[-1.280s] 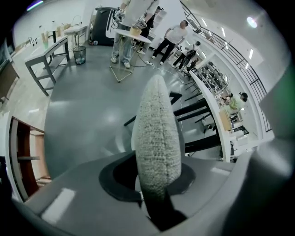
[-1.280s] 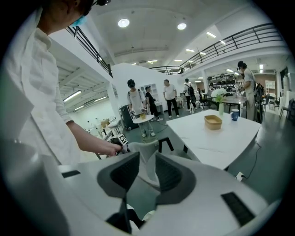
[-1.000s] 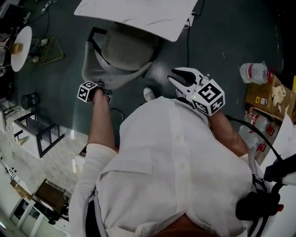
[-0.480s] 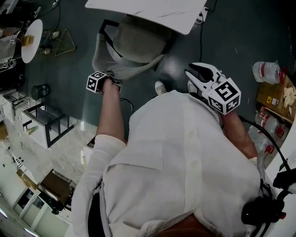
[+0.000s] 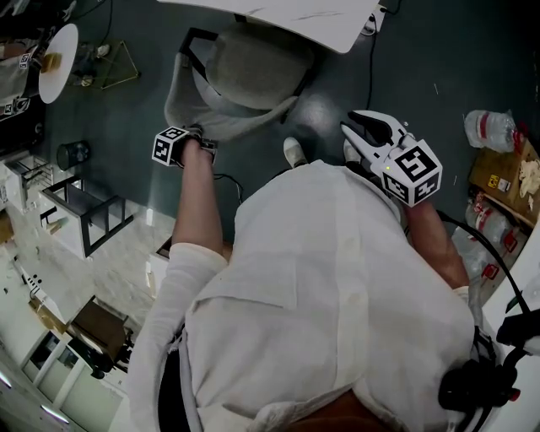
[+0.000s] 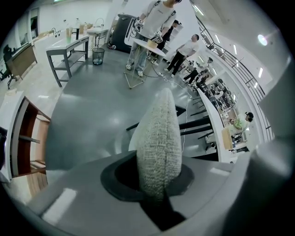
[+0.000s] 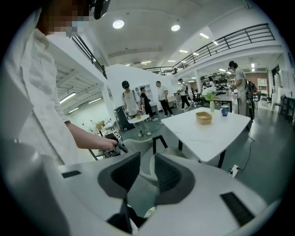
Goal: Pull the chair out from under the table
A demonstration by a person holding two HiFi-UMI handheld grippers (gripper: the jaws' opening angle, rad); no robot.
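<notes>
Fabric fills the jaws of the left gripper (image 6: 156, 177). Its own view shows us the nubbly edge of the chair (image 6: 159, 138) back clamped between them, a grip the head view hides behind the marker cube (image 5: 171, 145). From above we see the chair mostly out on the floor (image 5: 422, 67), its far side tucked under the edge of the white table (image 5: 287, 17). The right gripper (image 5: 359, 128) hangs near the chair without touching it. Its jaws have just been closing a little, yet they stand apart with nothing between them.

Only the right gripper view shows us the tabletop. There we see a shallow wooden bowl (image 7: 203, 118), whose contents we cannot make out, and a cup (image 7: 224, 110) beyond it.

Only the head view gives us a shoe (image 5: 294, 152) below the chair, and a bottle (image 5: 489, 131) and a cardboard box (image 5: 498, 173) at the right. People (image 7: 143, 101) stand far off.
</notes>
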